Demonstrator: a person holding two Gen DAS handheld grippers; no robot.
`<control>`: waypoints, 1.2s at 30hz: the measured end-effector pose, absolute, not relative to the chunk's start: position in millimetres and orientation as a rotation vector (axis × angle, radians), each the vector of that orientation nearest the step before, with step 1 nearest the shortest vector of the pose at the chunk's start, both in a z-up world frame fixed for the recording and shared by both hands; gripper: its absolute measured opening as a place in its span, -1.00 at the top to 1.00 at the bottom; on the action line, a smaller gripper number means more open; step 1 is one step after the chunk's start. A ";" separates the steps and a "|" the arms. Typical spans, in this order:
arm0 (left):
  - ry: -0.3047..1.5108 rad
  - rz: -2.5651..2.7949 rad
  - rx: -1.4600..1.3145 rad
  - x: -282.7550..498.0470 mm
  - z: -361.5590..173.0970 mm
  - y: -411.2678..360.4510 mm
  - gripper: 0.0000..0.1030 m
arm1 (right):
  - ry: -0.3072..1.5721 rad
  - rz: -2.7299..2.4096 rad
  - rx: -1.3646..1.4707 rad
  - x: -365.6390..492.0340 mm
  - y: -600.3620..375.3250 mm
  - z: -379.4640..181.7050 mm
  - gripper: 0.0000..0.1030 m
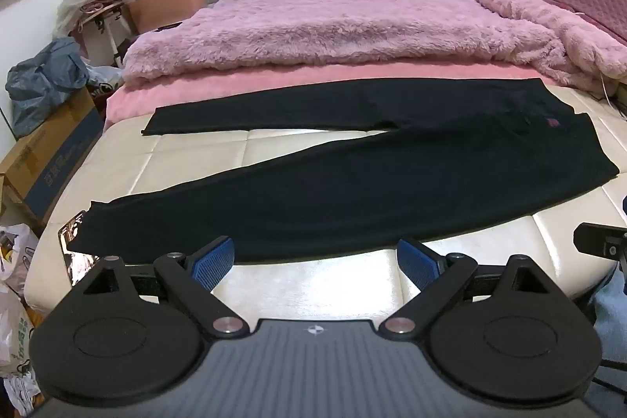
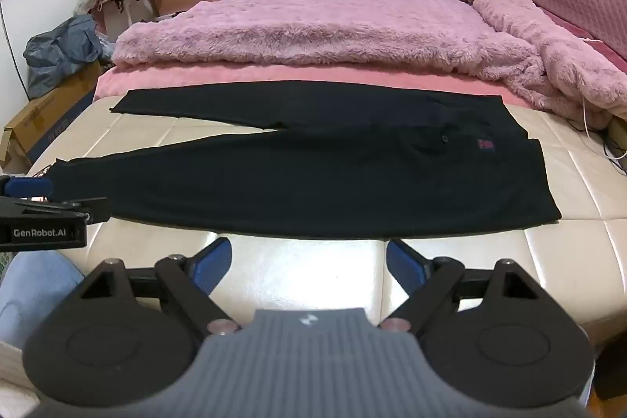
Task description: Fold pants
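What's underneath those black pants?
The black pants lie flat on a cream quilted mattress; their far edge reaches a pink sheet. Whatever lies directly beneath the fabric is hidden.

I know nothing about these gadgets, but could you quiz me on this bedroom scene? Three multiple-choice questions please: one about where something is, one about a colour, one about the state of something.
1. Where do the pants lie?
A. On the cream quilted surface at the foot of the bed
B. On the cardboard box
C. On top of the fluffy blanket

2. What colour is the fluffy blanket?
A. Green
B. Pink
C. Grey

3. How are the pants arranged?
A. Rolled into a ball
B. Folded into a square
C. Spread flat, legs apart

Answers:
1. A, the black fabric rests flat on the shiny cream padding, in front of the blanket.
2. B, its long pile is pink-lilac in both views.
3. C, a wedge of cream shows between the two legs, and both the left claw and the right claw are open and hold nothing.
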State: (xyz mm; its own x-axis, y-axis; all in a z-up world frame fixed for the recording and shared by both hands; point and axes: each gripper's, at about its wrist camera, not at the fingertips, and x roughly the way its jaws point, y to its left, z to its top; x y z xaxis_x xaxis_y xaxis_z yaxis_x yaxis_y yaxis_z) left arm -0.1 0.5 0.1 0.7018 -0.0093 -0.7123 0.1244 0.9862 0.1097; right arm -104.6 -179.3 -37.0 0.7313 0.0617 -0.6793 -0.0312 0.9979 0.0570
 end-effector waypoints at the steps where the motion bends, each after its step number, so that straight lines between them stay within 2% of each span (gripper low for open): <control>1: 0.791 -0.076 0.154 0.0 0.1 0.7 -1.00 | 0.748 0.050 0.043 -104.5 -179.3 -37.2 -0.60; 36: 0.796 -0.067 0.160 0.8 -0.9 2.7 -1.00 | 0.754 0.052 0.064 -103.7 -181.2 -40.8 -0.60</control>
State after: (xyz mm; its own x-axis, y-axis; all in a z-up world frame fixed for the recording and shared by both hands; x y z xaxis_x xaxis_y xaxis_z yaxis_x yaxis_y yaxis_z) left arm 0.8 2.7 -0.9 0.6983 0.0006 -0.7158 0.1196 0.9858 0.1175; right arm -103.7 -181.2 -40.8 0.7281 0.0701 -0.6819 -0.0241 0.9968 0.0768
